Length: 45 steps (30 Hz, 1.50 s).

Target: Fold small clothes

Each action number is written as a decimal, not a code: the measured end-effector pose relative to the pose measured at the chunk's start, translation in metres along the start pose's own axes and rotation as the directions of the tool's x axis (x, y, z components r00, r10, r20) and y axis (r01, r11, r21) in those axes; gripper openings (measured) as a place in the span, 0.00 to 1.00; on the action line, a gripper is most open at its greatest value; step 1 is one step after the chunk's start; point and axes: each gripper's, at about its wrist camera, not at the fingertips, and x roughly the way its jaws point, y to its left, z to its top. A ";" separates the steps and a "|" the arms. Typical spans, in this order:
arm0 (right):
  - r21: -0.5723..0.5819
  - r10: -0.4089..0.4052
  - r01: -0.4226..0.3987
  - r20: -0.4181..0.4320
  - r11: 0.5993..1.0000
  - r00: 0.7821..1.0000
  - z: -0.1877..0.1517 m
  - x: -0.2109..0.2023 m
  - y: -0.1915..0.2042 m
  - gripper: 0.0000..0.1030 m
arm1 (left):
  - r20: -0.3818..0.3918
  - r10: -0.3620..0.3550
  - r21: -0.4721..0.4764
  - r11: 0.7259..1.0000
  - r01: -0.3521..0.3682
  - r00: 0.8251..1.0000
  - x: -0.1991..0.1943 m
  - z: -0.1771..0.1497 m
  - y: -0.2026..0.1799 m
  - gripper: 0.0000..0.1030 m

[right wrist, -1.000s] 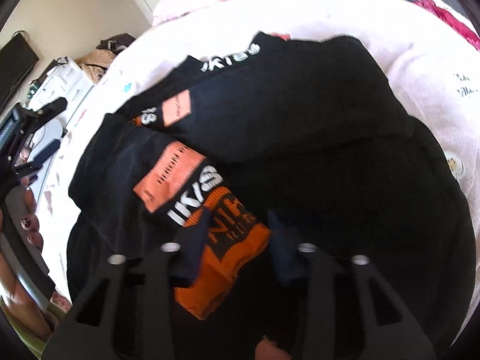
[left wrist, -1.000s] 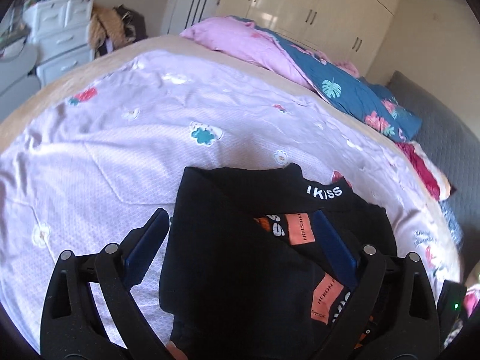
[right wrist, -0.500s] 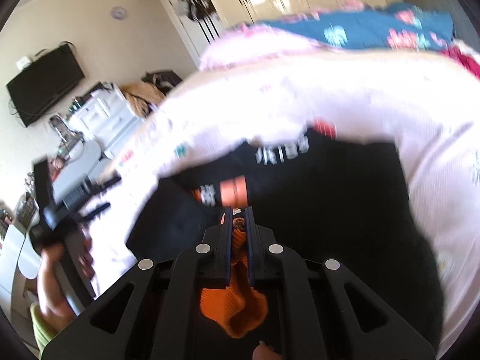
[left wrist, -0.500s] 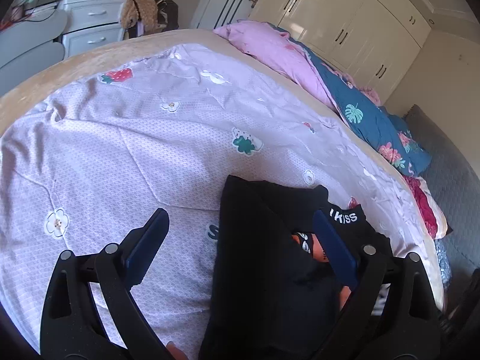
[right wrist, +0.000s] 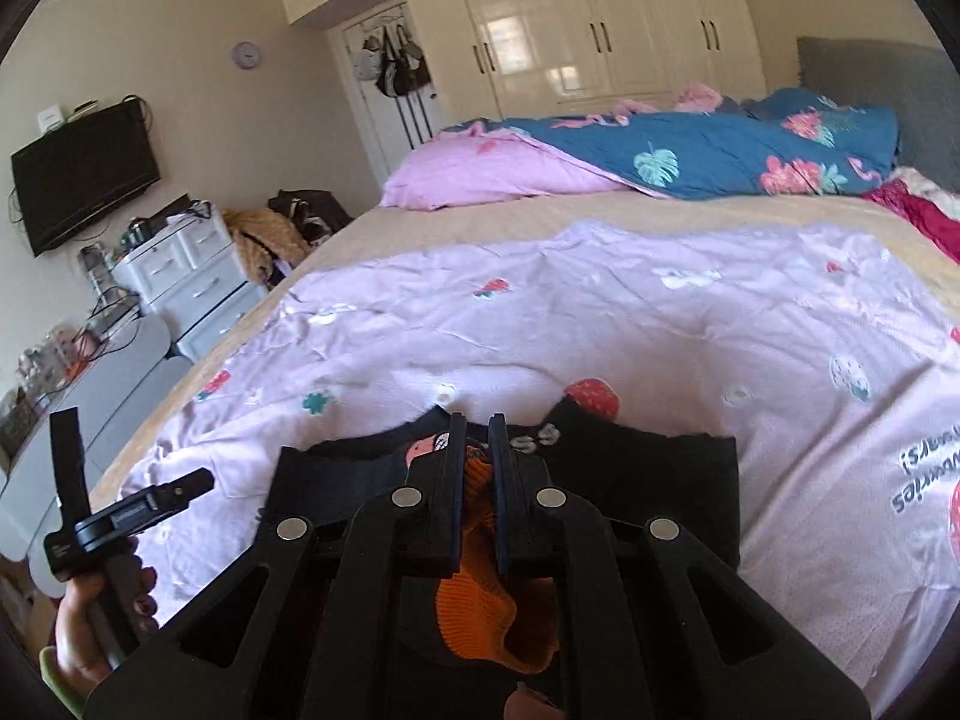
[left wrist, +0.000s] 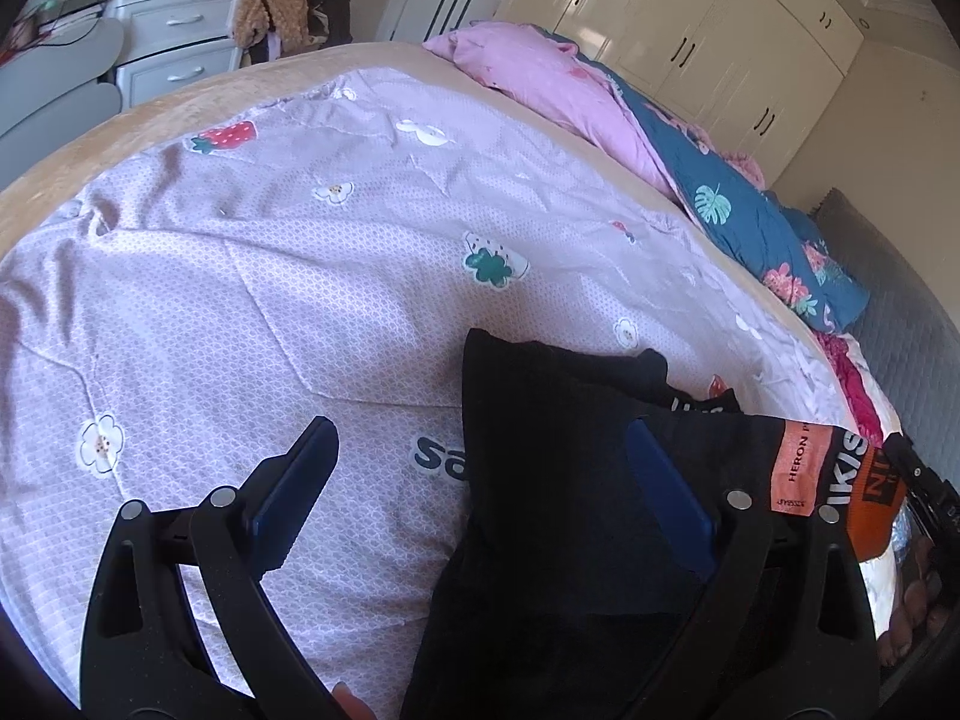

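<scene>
Orange ribbed cuff (right wrist: 480,618) of the black garment (right wrist: 654,480) sits clamped between the closed pads of the right gripper (right wrist: 477,450), lifted off the lilac bedspread (right wrist: 600,330). In the left wrist view the garment drapes from about one o'clock down to six, and the left gripper (left wrist: 480,462) stands wide open with its blue pads either side of the cloth's edge, seemingly not touching it. A hand (right wrist: 90,630) at eight o'clock in the right view grips that left tool's handle.

An orange patch (left wrist: 800,461) on the black garment (left wrist: 558,480) reads "HERON"; the lilac sheet (left wrist: 240,312) shows "Sa"
</scene>
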 end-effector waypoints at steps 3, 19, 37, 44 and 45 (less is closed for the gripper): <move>0.022 -0.032 0.033 -0.045 0.999 0.998 -0.009 0.016 -0.014 0.07 | -0.033 0.004 -0.004 1.000 -0.004 0.999 0.009 -0.004 0.001 0.87; 0.051 -0.150 0.156 -0.098 0.986 0.984 -0.026 0.036 -0.046 0.11 | -0.194 -0.031 -0.009 1.000 0.029 0.980 0.048 -0.028 -0.002 0.87; -0.139 -0.099 0.065 -0.254 0.988 0.962 -0.062 0.063 0.000 0.45 | -0.197 -0.066 0.016 0.997 0.071 0.978 0.049 -0.031 -0.006 0.08; -0.194 -0.145 0.080 -0.347 0.978 0.927 -0.076 0.078 0.000 0.45 | -0.220 -0.042 0.013 0.999 0.046 0.974 0.050 -0.036 0.003 0.08; -0.191 -0.162 0.096 -0.364 0.977 0.917 -0.079 0.081 -0.004 0.45 | -0.222 -0.044 0.011 0.999 0.047 0.974 0.051 -0.036 0.003 0.08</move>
